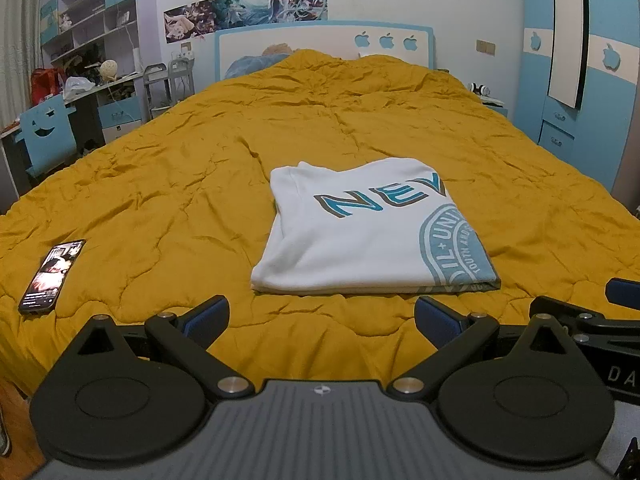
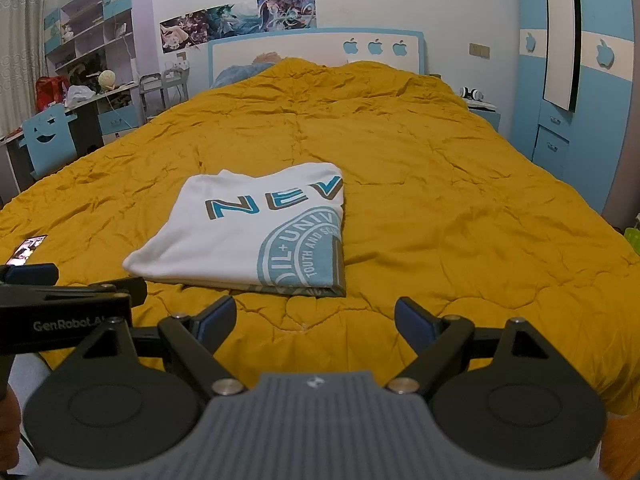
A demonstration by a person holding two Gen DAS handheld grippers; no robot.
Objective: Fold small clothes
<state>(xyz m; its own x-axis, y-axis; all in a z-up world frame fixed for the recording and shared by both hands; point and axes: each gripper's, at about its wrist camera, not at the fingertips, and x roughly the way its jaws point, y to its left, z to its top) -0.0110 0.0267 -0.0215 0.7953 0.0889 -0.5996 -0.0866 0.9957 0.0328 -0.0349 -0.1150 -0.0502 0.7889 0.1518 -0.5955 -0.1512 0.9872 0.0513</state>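
Pretty much done, I reckon: the white T-shirt sits folded into a tidy rectangle mid mustard duvet (phone off left). My left gripper and right gripper both hang released, grasping nothing, just short of its near edge.

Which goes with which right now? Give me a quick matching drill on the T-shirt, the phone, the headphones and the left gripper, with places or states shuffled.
1. white T-shirt
2. phone
3. headphones
4. left gripper

A. on the nightstand right of the headboard
B. open, holding nothing
C. folded, mid-quilt
D. screen lit, left on the yellow quilt

Pairs: 1-C, 2-D, 3-A, 4-B
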